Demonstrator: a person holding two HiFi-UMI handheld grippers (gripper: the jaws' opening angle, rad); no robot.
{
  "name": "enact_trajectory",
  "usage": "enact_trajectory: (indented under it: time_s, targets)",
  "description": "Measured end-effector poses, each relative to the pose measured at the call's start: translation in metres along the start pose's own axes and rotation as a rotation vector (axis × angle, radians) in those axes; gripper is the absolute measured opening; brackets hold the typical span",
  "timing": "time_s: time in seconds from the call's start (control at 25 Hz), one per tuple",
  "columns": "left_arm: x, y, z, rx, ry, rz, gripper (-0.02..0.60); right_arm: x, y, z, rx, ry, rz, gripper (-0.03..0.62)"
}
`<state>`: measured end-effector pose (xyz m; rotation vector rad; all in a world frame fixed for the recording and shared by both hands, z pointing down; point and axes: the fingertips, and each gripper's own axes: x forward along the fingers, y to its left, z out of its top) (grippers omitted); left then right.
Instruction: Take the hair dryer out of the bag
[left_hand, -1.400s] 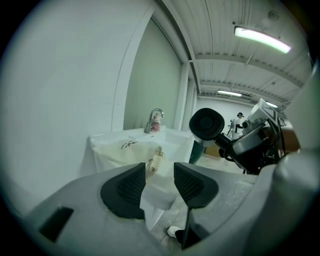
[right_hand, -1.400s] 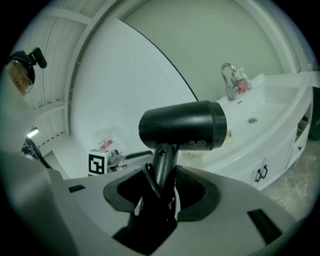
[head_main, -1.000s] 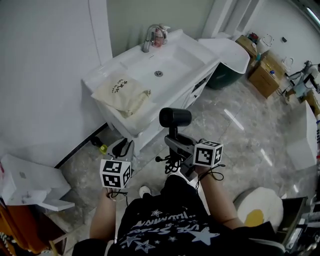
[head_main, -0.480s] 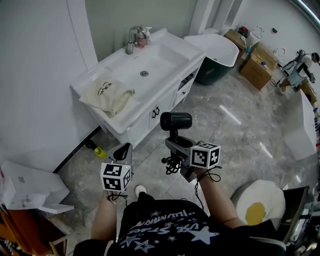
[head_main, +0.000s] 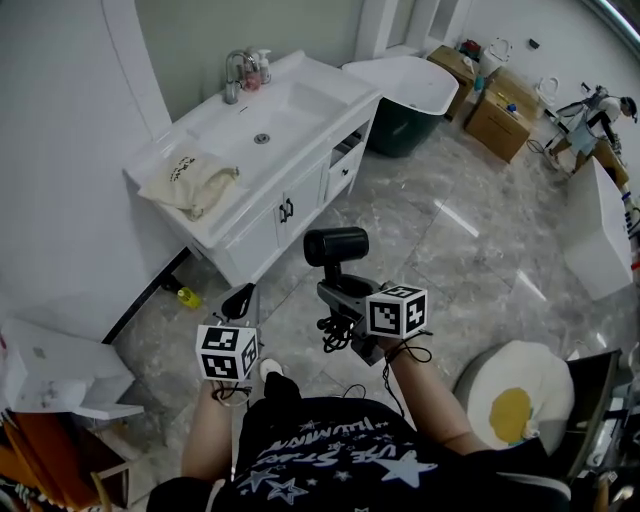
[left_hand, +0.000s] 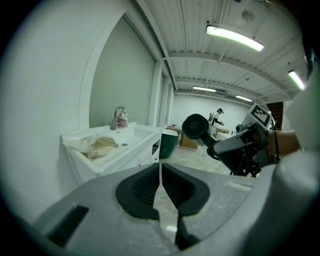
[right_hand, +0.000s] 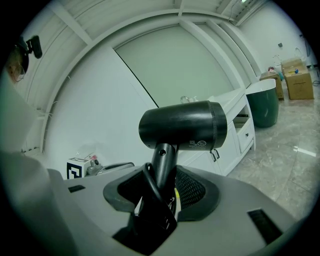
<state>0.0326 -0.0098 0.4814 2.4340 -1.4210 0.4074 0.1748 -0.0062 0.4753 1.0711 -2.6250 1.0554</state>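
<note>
The black hair dryer (head_main: 335, 246) stands barrel-up in the air over the floor, its handle between the pads of my right gripper (head_main: 345, 290), which is shut on it. In the right gripper view the dryer (right_hand: 182, 125) rises from the right gripper (right_hand: 162, 185), with its cord looped beside the handle. The cream cloth bag (head_main: 190, 180) lies slumped on the left end of the white vanity top (head_main: 300, 130), well ahead of both grippers. My left gripper (head_main: 240, 300) is shut and holds nothing. In the left gripper view its pads meet (left_hand: 160, 172), and the bag (left_hand: 97, 146) and the dryer (left_hand: 197, 127) show beyond them.
The vanity has a sink (head_main: 262, 138) and a tap (head_main: 235, 72). A white bathtub (head_main: 410, 85) and cardboard boxes (head_main: 505, 110) stand behind it. A person (head_main: 590, 125) is at the far right. A white box (head_main: 50, 370) lies left, a yellow bottle (head_main: 187, 296) on the floor, an egg-shaped cushion (head_main: 515, 405) right.
Both grippers and the dryer have drawn back from the vanity, which now lies farther off and to the left. The left gripper's jaws have closed on nothing.
</note>
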Motion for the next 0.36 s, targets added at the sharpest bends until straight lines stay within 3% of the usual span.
enact_trajectory:
  time_s: [0.36]
  targets:
    - [-0.025,-0.064,-0.025,-0.015,-0.002,0.028,0.032,-0.059,-0.003,-0.036,-0.016,0.022,0.016,0.181]
